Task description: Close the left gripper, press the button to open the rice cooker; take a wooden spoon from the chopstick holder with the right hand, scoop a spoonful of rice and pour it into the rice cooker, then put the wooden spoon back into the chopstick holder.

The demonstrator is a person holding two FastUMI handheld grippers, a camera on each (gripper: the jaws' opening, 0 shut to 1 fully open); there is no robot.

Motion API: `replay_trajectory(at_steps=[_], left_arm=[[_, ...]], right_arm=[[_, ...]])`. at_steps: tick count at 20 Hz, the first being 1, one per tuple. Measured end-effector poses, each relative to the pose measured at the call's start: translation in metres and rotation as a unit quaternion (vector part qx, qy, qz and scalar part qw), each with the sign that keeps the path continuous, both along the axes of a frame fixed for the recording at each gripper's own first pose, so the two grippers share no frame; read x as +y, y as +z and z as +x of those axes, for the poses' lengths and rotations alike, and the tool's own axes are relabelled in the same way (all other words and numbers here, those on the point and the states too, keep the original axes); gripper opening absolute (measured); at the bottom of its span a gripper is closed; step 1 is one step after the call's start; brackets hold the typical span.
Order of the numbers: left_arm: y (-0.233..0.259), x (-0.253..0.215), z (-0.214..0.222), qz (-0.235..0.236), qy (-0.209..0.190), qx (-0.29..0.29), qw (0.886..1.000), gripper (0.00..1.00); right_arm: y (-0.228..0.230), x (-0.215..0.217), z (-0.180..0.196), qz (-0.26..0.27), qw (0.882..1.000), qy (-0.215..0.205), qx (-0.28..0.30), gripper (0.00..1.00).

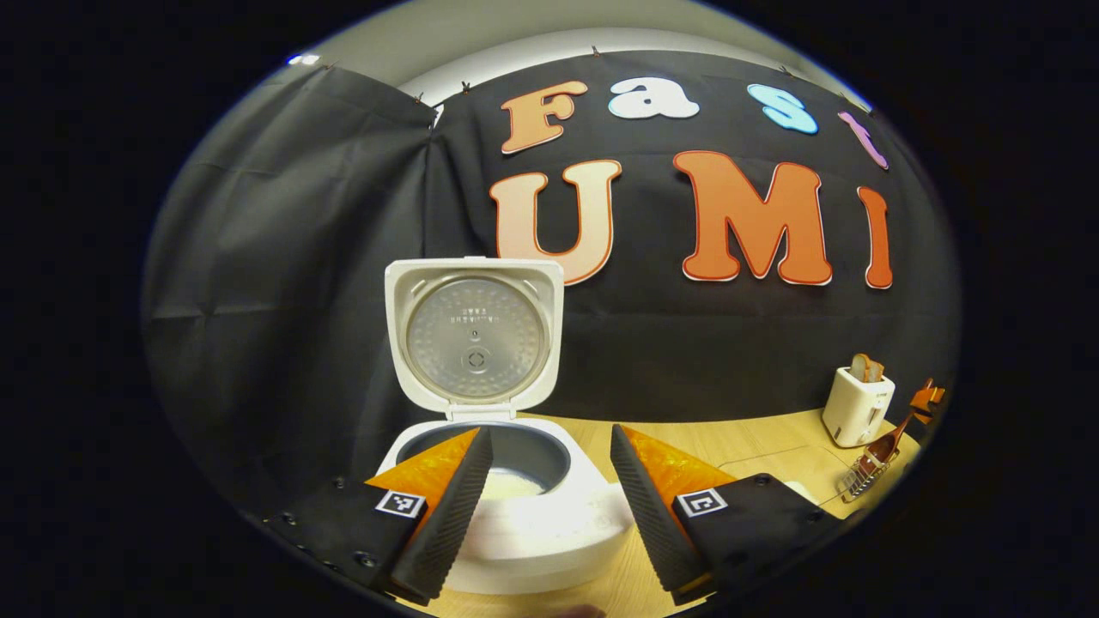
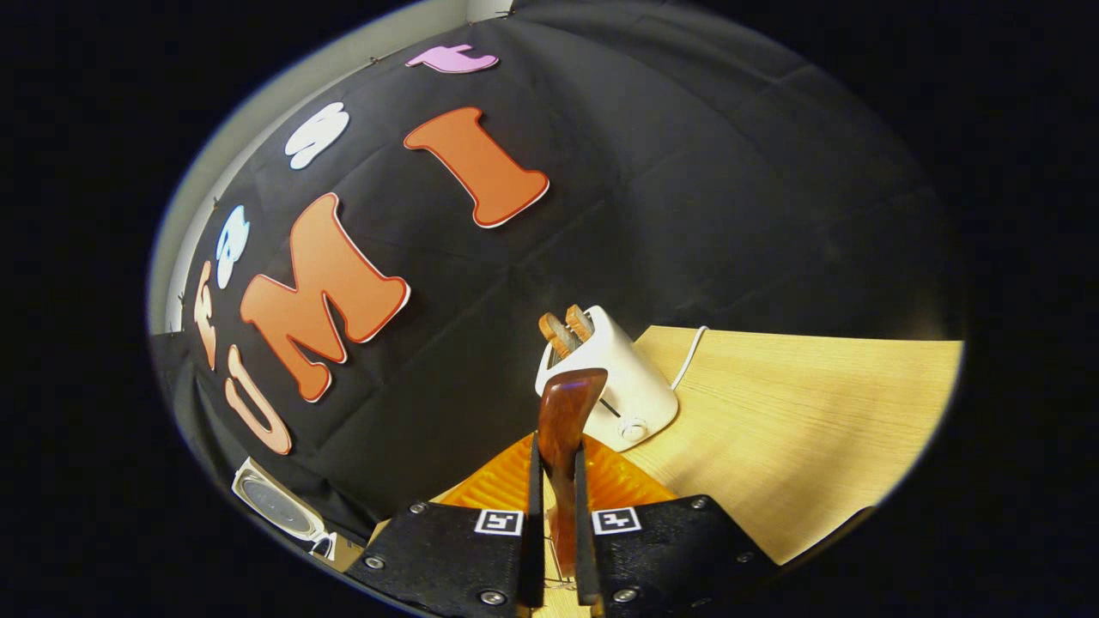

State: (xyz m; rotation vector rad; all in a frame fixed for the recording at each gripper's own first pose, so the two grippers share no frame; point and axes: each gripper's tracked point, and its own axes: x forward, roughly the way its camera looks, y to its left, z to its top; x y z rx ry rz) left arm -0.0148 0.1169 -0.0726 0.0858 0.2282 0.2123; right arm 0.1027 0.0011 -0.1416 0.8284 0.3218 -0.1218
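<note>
Legible text: none. Inner face of the open rice cooker lid carries two short lines of embossed characters near its centre, too small and blurred to read. Left gripper: one square black-and-white coded marker on each finger mount, a pattern, not text. Right gripper: the same kind of marker on each mount. Toaster: no marking resolvable on its body.
</note>
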Motion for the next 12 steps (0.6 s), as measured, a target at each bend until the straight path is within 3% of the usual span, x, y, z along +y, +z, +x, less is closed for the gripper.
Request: replay_trajectory(at_steps=[3, 6, 12], left_arm=[[0.024, 0.005, 0.014, -0.004, 0.011, -0.016, 1.0, 0.91], [0.045, 0.014, 0.03, -0.007, 0.018, -0.028, 0.999, 0.9], [0.096, 0.024, 0.05, 0.039, 0.032, -0.073, 0.996, 0.89]], right_arm=[[0.0, 0.0, -0.002, -0.024, 1.0, 0.009, 0.0, 0.2], [0.002, -0.008, -0.005, -0.057, 0.998, 0.007, 0.003, 0.32], [0.019, -0.019, -0.015, -0.096, 0.995, 0.006, -0.007, 0.36]])
